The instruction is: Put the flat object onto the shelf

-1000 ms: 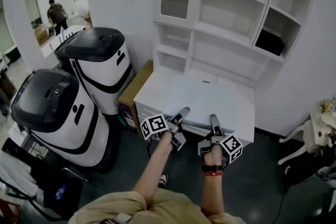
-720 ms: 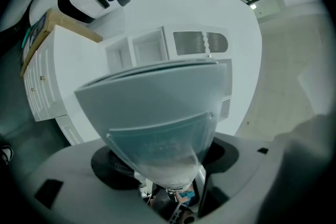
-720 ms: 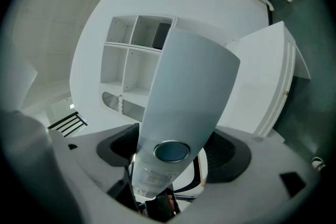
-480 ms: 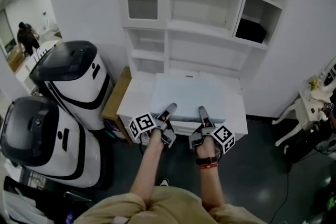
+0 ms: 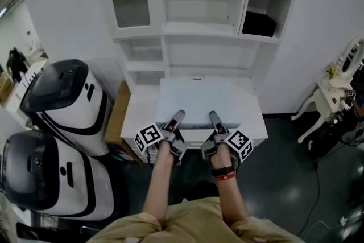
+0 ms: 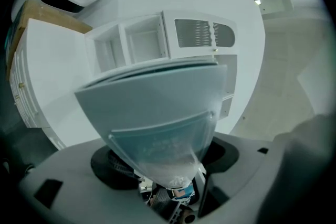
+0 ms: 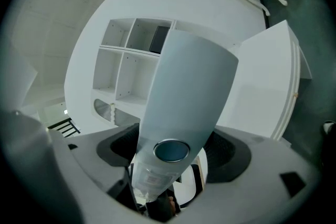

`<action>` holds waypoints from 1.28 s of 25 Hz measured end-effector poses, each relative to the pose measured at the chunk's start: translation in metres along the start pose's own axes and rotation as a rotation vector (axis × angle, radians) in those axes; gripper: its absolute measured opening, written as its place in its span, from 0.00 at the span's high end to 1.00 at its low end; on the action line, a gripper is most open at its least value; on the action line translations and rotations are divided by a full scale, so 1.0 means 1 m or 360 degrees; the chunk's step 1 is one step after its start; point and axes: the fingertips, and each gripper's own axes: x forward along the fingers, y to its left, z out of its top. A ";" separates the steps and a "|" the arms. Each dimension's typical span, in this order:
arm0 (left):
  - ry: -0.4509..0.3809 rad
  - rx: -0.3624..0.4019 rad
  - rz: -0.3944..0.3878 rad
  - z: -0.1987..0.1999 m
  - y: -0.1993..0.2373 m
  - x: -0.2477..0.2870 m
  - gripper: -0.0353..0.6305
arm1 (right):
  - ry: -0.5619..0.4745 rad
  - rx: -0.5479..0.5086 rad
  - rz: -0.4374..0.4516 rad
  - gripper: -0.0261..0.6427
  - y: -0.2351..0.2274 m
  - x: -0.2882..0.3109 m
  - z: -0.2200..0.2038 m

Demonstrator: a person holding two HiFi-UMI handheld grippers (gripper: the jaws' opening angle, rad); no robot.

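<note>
1. The flat plastic folder is pale blue-grey, thin, rectangular and slightly see-through; the left gripper view shows a sealed pocket seam and faint print on its frosted face; the right gripper view shows a round dark-blue snap button near its gripped edge.
2. It lies roughly level over the white cabinet top, its far edge towards the shelf unit's lowest open compartment; it is not on a shelf.
3. The left gripper grasps the folder's near edge left of centre; the right gripper grasps the same edge right of centre; both sets of jaws are clenched on it.
4. The shelf unit is matt white with square open compartments and one scalloped trim; a black boxy item sits in a right-hand compartment.
5. Two rounded, glossy white-and-black machines stand at the left; a brown cardboard panel stands between them and the cabinet.
</note>
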 end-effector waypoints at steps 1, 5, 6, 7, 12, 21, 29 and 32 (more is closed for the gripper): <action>0.0003 0.0001 0.0002 0.001 0.000 0.005 0.45 | -0.0004 0.0006 -0.0004 0.40 -0.001 0.004 0.003; 0.0005 0.0015 -0.0013 0.012 0.000 0.026 0.45 | -0.0021 0.0005 0.0010 0.40 0.000 0.023 0.017; 0.0004 0.0018 -0.0019 0.016 -0.002 0.031 0.45 | -0.0021 0.0002 0.0018 0.40 0.001 0.030 0.020; 0.0003 0.0022 -0.0021 0.021 -0.003 0.036 0.45 | -0.0018 0.0005 0.0024 0.40 0.003 0.036 0.022; -0.0012 0.0051 -0.0021 0.033 -0.013 0.057 0.45 | -0.0036 0.0071 0.0032 0.40 0.005 0.054 0.035; -0.0066 0.0054 -0.0050 0.047 -0.030 0.085 0.45 | -0.0048 0.0094 0.0065 0.40 0.019 0.078 0.060; -0.0155 0.0017 -0.0052 0.068 -0.051 0.098 0.45 | -0.0010 0.0092 0.0083 0.40 0.045 0.099 0.073; -0.0184 0.0003 -0.0077 0.076 -0.061 0.106 0.45 | -0.0018 0.0077 0.0112 0.40 0.058 0.107 0.081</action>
